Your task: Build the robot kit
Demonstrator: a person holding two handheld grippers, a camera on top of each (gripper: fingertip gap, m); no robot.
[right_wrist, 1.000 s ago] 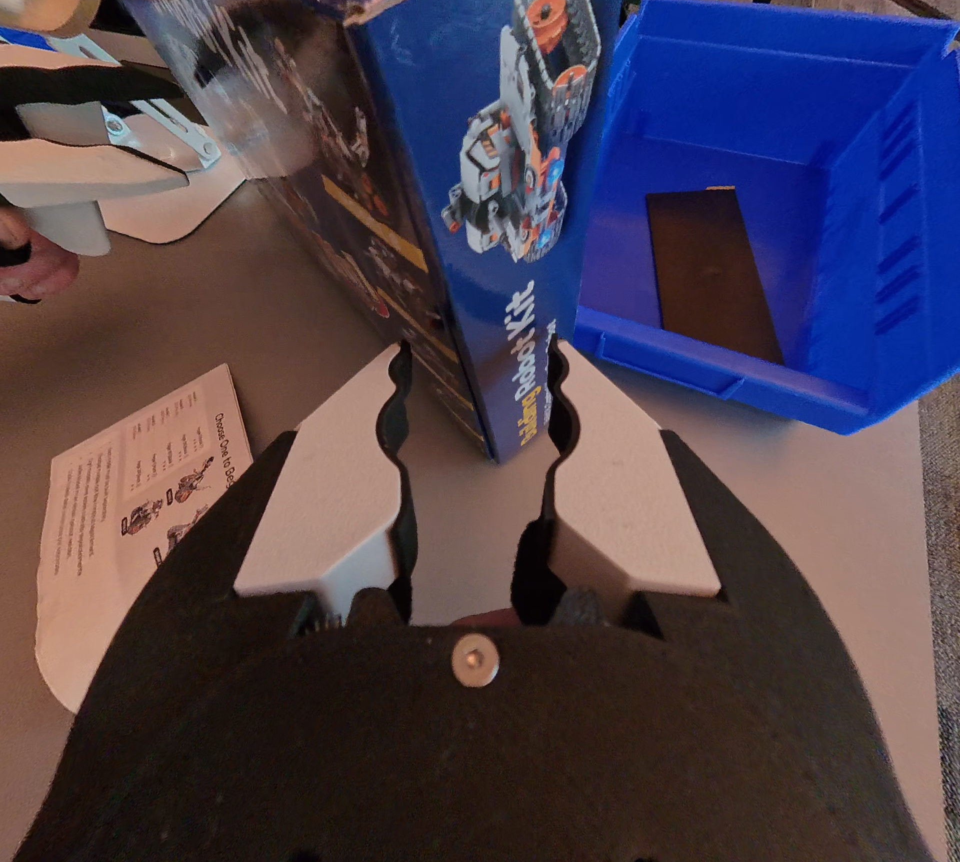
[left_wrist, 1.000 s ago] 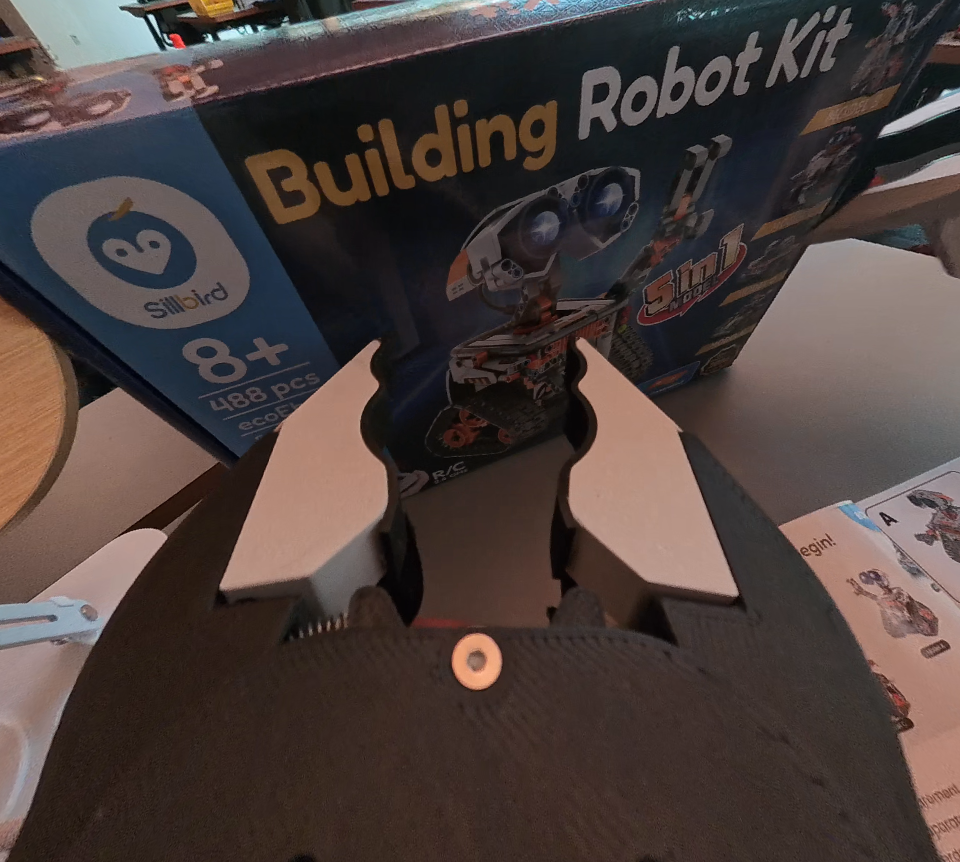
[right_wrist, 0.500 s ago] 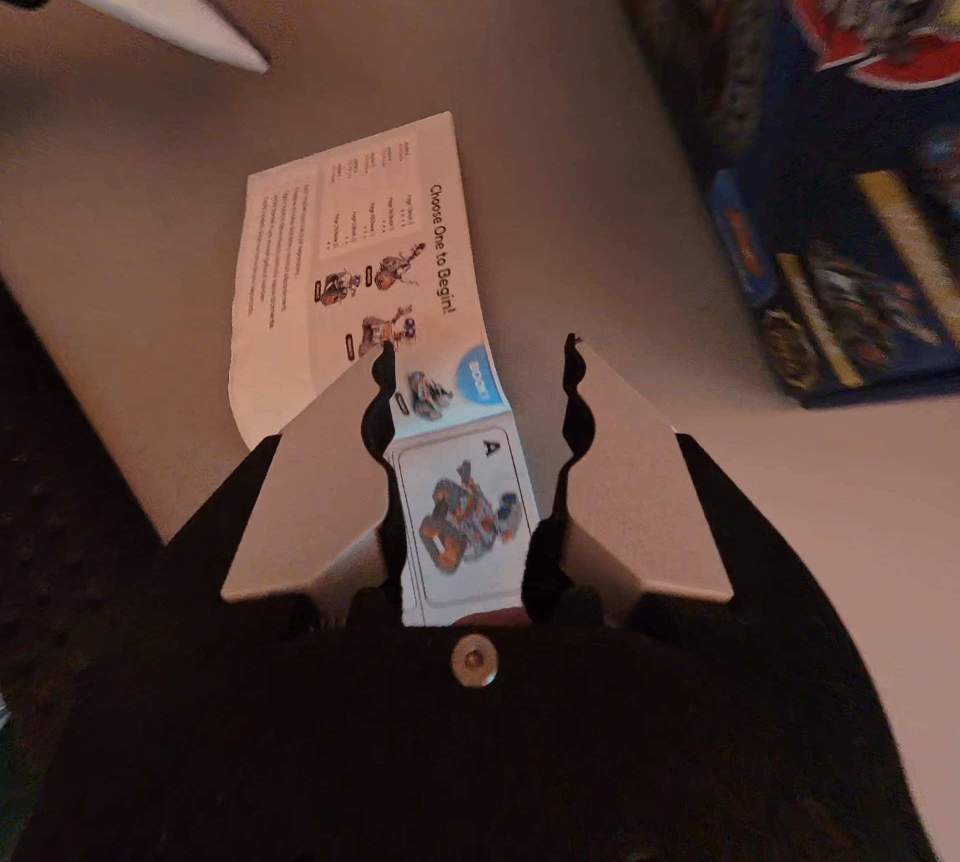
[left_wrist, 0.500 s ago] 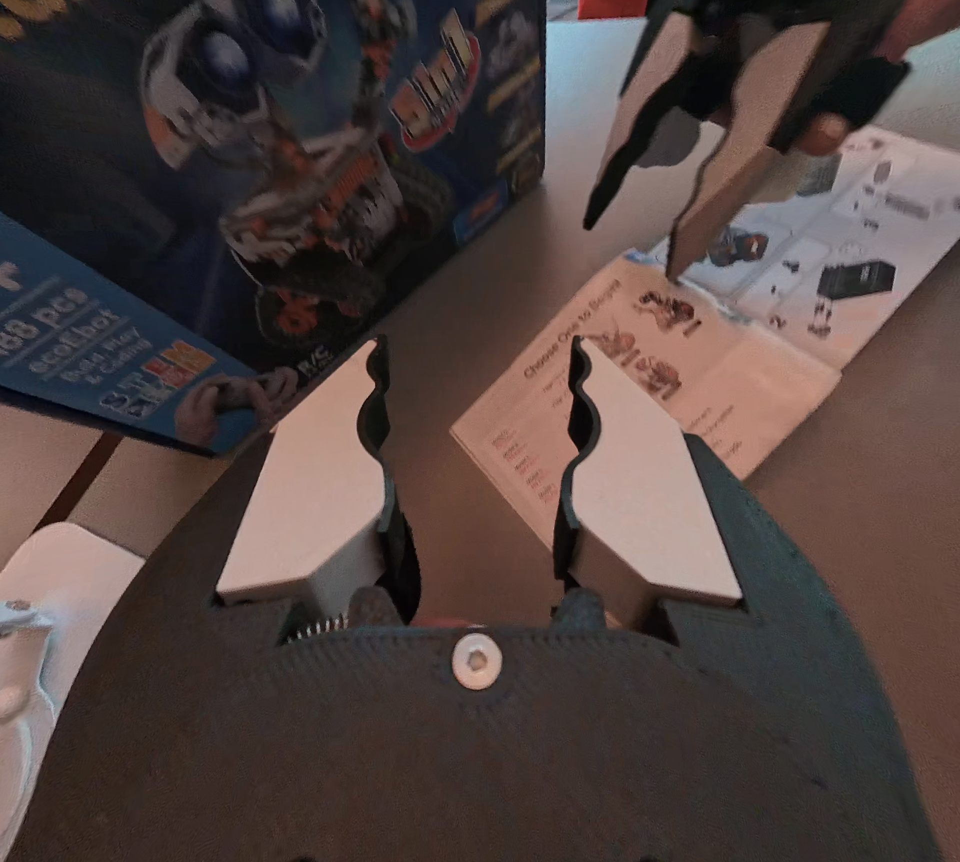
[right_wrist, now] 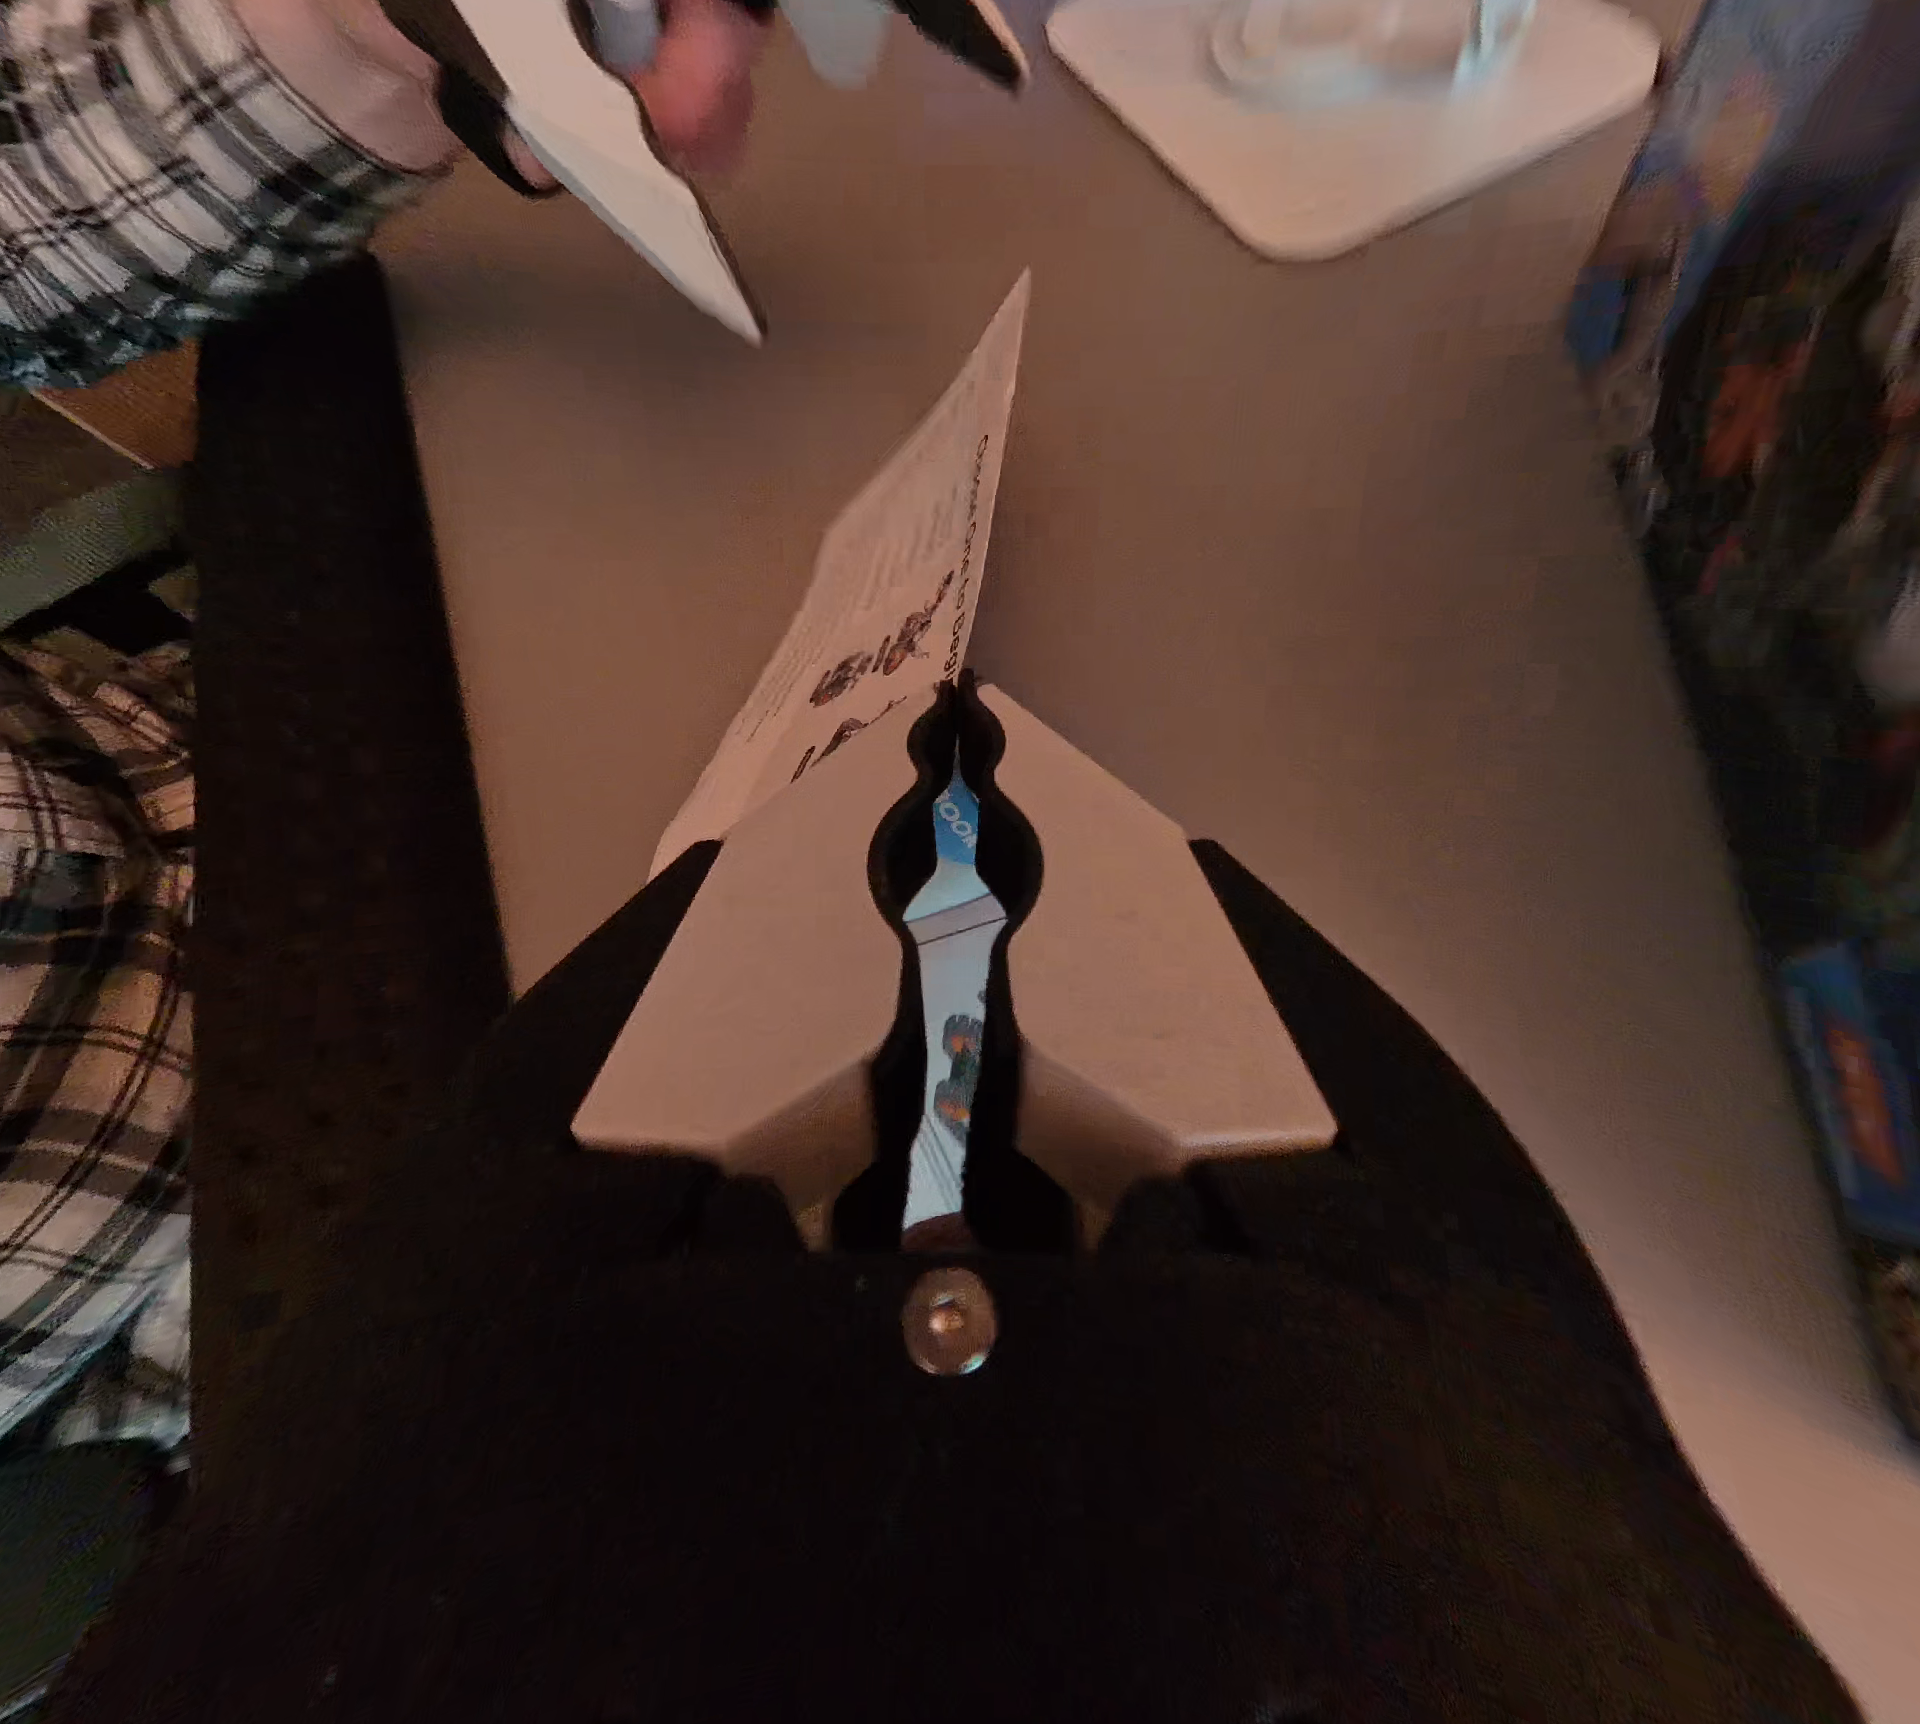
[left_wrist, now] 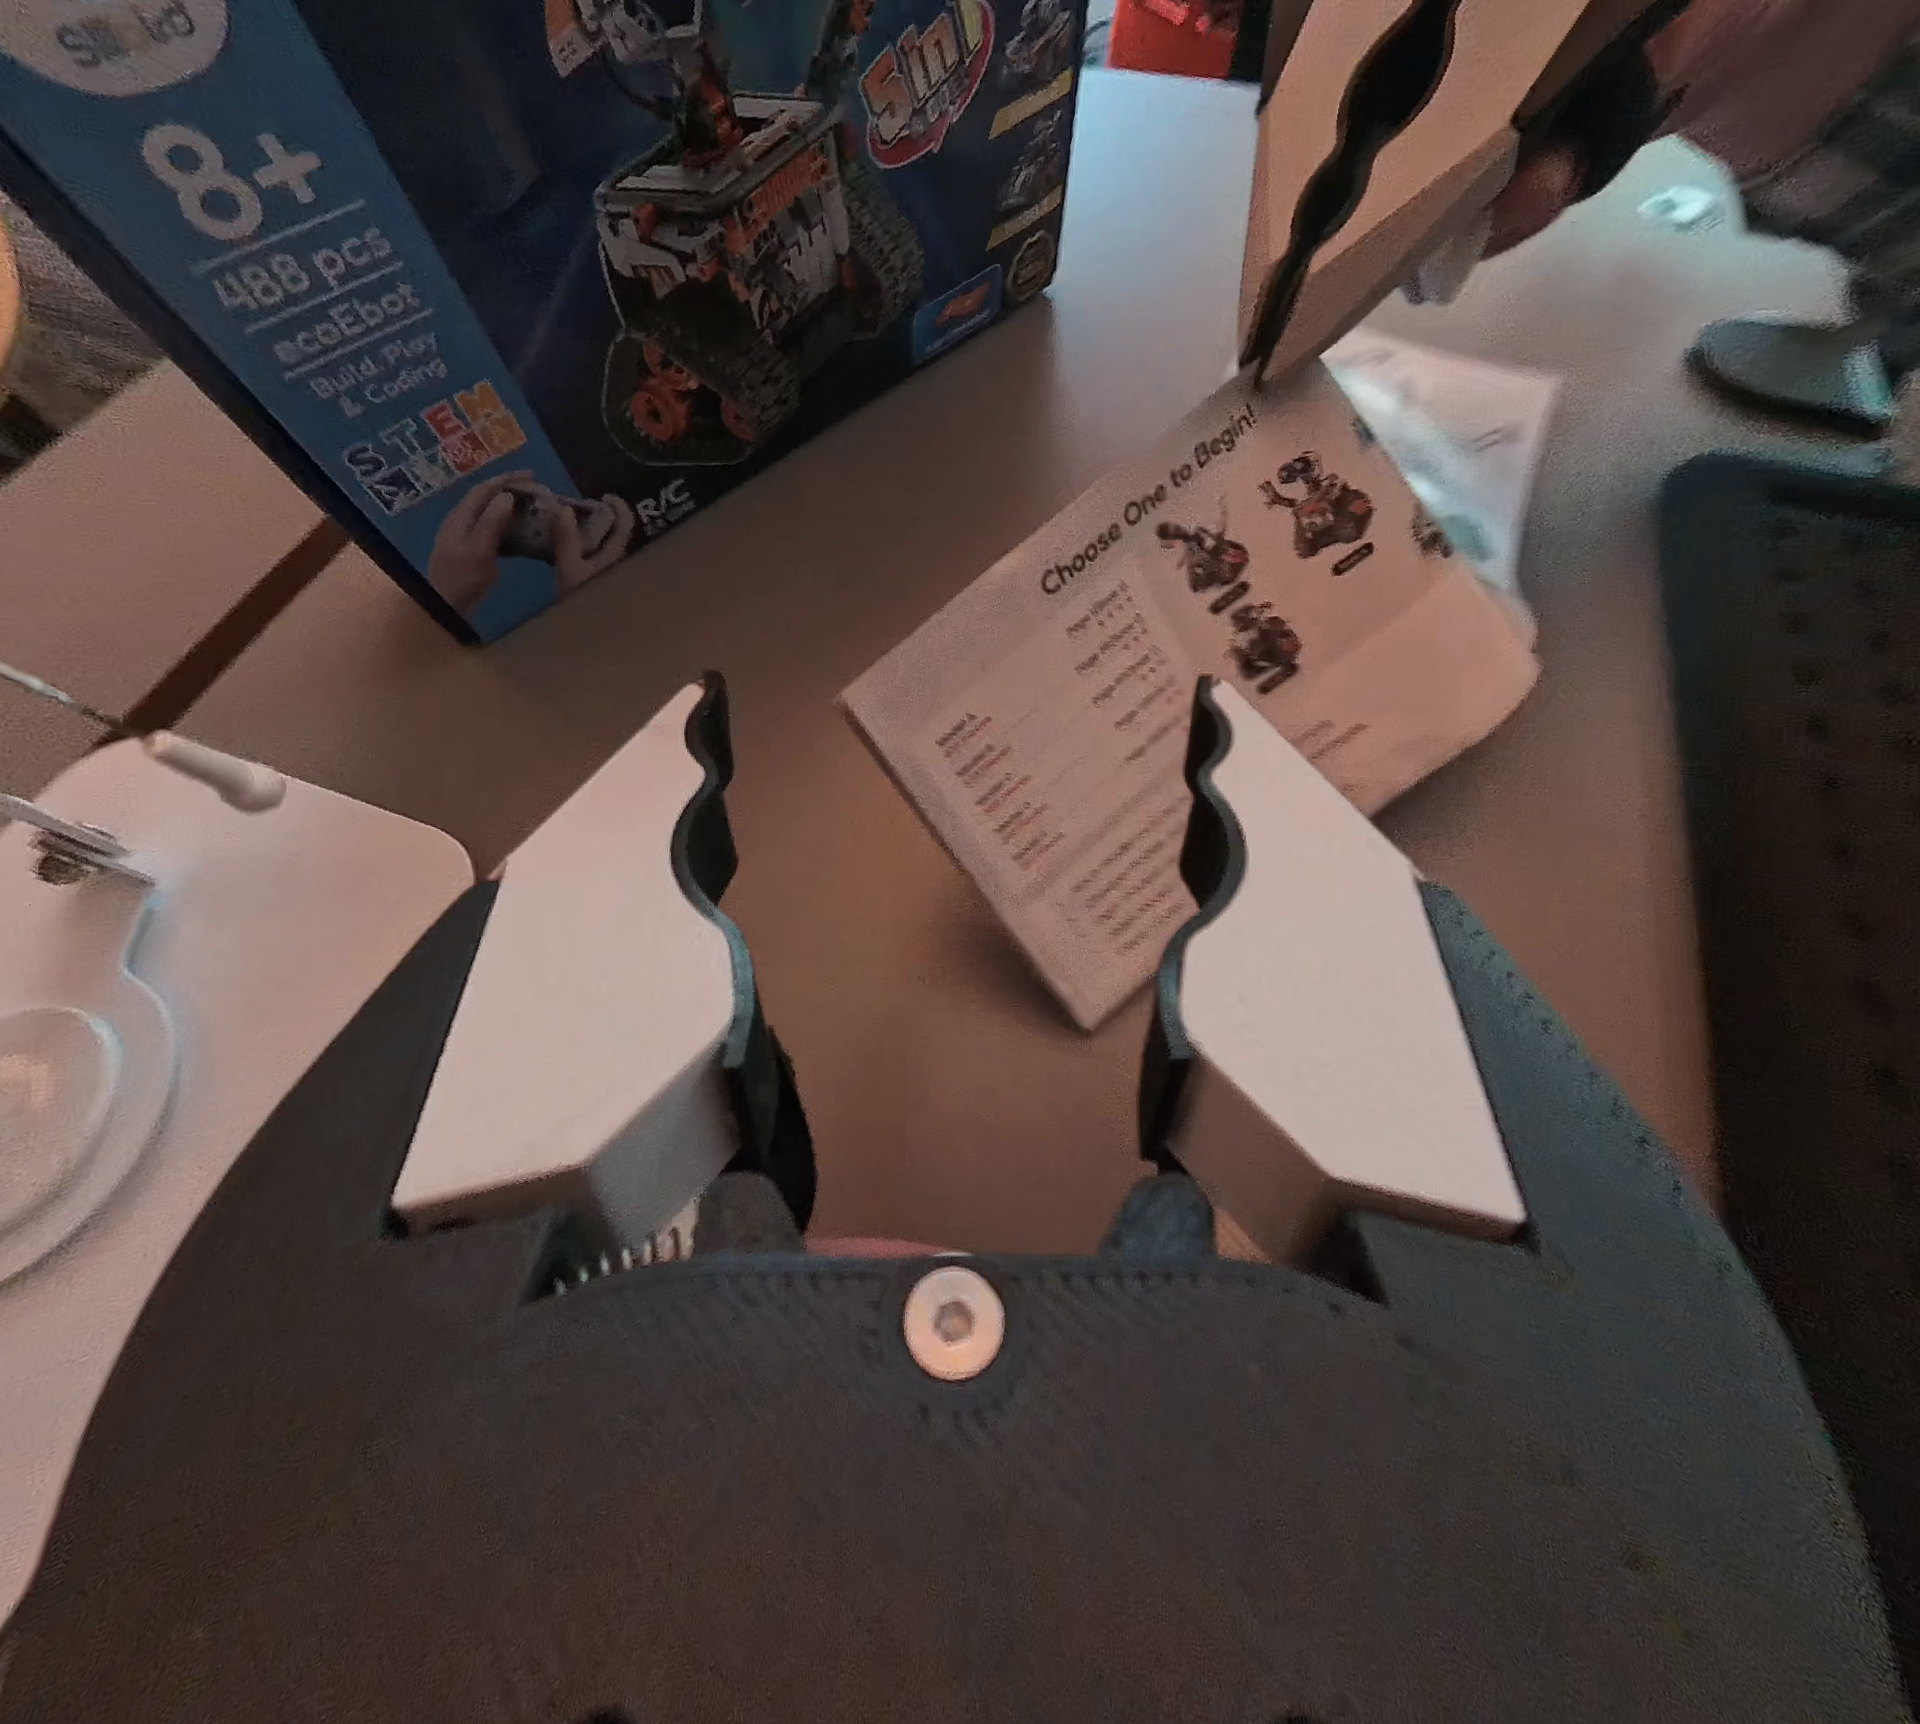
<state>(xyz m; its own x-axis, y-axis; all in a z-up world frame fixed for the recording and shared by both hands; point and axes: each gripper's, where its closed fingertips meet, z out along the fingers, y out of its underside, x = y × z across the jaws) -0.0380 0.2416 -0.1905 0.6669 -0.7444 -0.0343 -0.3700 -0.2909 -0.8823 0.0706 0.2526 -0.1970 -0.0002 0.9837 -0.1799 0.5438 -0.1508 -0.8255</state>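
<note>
The right gripper (right_wrist: 954, 687) is clenched on the printed booklet (right_wrist: 904, 573), lifting its edge off the table (right_wrist: 1195, 469); the left gripper (left_wrist: 951, 698) gapes empty just beside the booklet; the blue toy box (left_wrist: 582, 147) stands behind the booklet.

Left gripper (left_wrist: 954, 687): black, coarse-textured printed body, broad and curved; one silver round-head screw centred near the base of the jaws. Two pale wedge-shaped fingers (left_wrist: 582, 988), inner edges lined black and wavy; a small coil spring shows at one root.

Right gripper (right_wrist: 954, 687): same build, black body, pale fingers (right_wrist: 1132, 978), same screw.

Sleeve (right_wrist: 156, 147): black-and-white plaid.
</note>
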